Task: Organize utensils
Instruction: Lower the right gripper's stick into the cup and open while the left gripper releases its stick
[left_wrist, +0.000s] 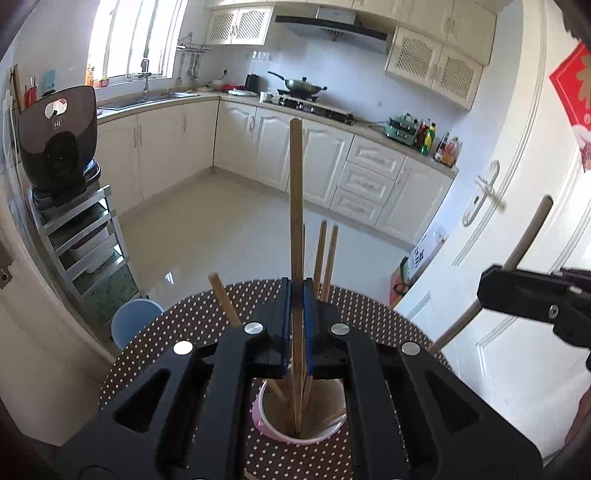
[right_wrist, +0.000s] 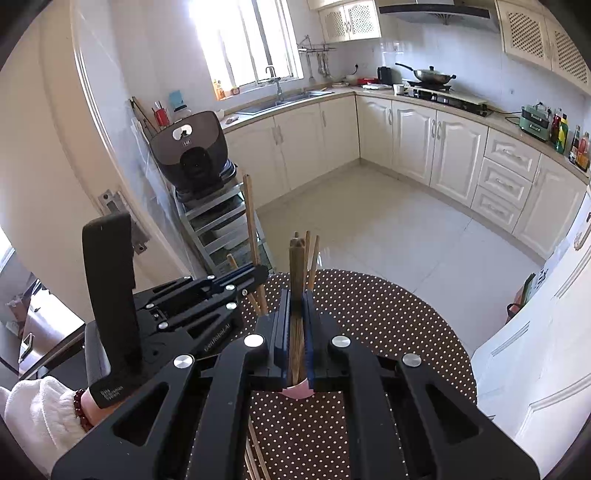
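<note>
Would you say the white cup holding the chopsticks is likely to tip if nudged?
Probably: the cup looks small and light, and the chopsticks leaning in it stand far above its rim. On the dotted tablecloth it might slide first.

The left gripper (left_wrist: 297, 295) points steeply downward, jaws clamped nearly together. The right gripper (right_wrist: 295, 299) tilts downward too, jaws likewise pinched close. A white-sleeved wrist (right_wrist: 83, 404) shows behind the left tool
</note>
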